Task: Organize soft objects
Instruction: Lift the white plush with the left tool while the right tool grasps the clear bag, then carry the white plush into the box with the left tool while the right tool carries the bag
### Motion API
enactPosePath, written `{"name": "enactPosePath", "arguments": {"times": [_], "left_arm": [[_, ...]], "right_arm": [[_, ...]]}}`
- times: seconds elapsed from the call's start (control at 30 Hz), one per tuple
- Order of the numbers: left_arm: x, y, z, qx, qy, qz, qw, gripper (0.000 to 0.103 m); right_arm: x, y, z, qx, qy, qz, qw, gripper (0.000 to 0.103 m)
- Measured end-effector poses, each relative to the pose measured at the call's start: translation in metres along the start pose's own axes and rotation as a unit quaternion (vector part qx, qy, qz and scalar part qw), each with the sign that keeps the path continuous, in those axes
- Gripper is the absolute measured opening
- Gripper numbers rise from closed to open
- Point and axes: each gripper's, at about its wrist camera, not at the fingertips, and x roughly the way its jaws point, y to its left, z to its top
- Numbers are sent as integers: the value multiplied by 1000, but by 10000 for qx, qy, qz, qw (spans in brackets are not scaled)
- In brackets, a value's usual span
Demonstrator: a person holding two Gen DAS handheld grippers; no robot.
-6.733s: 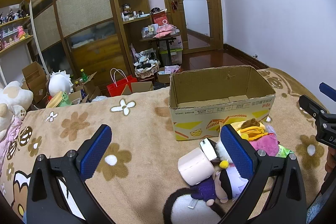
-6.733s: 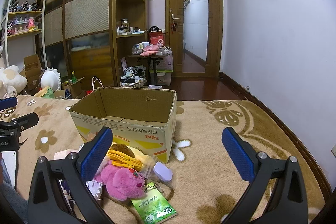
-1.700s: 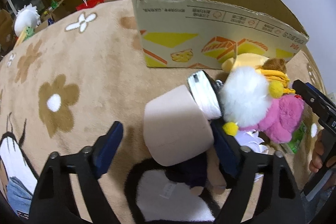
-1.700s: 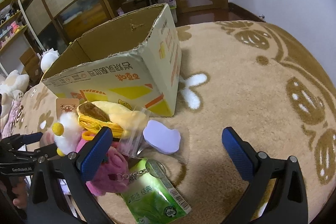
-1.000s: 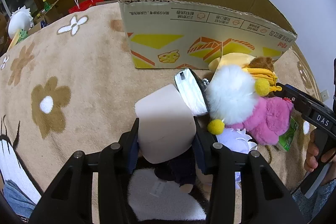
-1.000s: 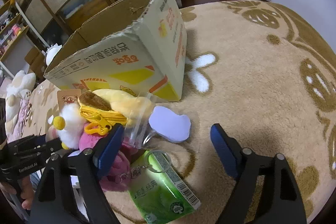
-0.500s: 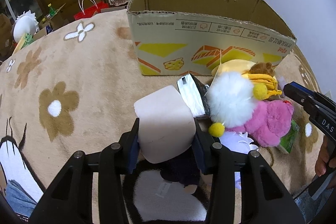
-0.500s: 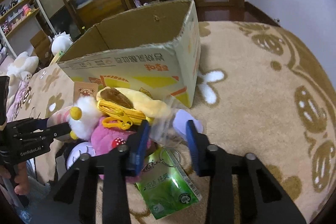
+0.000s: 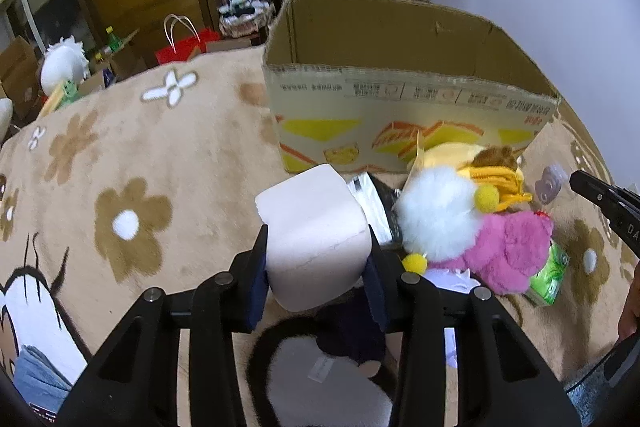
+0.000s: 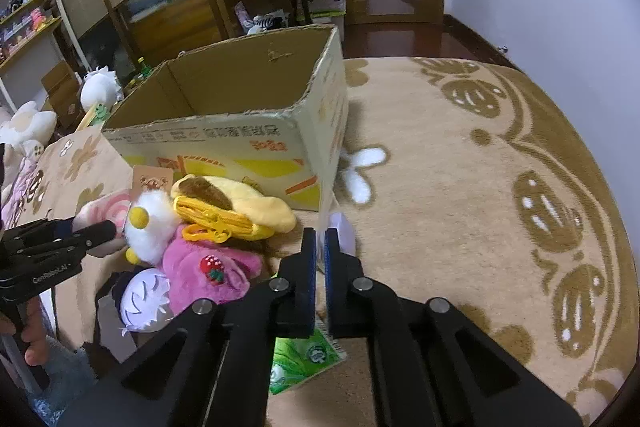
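Note:
My left gripper (image 9: pixel 316 239) is shut on a pale pink soft roll (image 9: pixel 316 227) and holds it just above the rug, the jaws still squeezing in. Beside it lies a pile: a white fluffy toy (image 9: pixel 436 215), a pink plush (image 9: pixel 508 251) and a yellow plush (image 10: pixel 248 203). My right gripper (image 10: pixel 320 233) is shut on the edge of a clear plastic bag (image 10: pixel 329 211) with a lilac soft piece (image 10: pixel 344 227) inside. The open cardboard box (image 10: pixel 224 143) stands just behind the pile.
A green packet (image 10: pixel 304 359) lies under the right gripper. A dark-blue doll (image 9: pixel 352 331) and a black-and-white plush (image 9: pixel 320 375) lie below the left gripper. The beige flower rug (image 10: pixel 460 187) stretches bare to the right. Shelves and clutter line the far wall.
The right jaws went from wide open to shut on the clear bag. Both grippers rose a little. The left one kept its hold on the pink roll.

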Motion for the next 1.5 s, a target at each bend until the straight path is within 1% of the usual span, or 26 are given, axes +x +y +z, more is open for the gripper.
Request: {"name": "enactPosePath", "arguments": {"times": [0.13,0.27,0.33,0.47,0.63,0.97,1.1,1.3,1.4,1.5], "left_arm": [[-11,-3,1,56,-266,117,9996,39],[-23,-6,2,140,-504,128,9985,39],[-29,-7,1,198,-608,141,9979,39],[-39,-10,2,269,-801,98,9964,39],[-52,-13,2,373,-1052,139,9937,39],[-77,-27,7,696,-1565,240,9849,39],[-88,-31,13,769,-1789,257,9805,39],[-96,-34,33,909,-2056,264,9741,39],[-96,-36,46,983,-2162,289,9710,39],[-93,-37,59,1031,-2189,230,9700,39]], "right_arm": [[-3,-5,0,86,-43,-36,9999,2],[-12,-4,0,128,-182,10,9998,1],[-19,0,1,78,-297,-67,9995,1],[-33,4,2,64,-543,-48,9985,1],[-55,10,4,46,-893,-65,9960,1],[-93,24,16,-46,-1558,3,9878,2],[-105,35,26,-170,-1791,70,9837,1],[-113,50,39,-360,-2026,135,9785,2],[-111,55,44,-451,-2059,177,9774,2],[-106,57,49,-515,-2061,181,9770,2]]}}
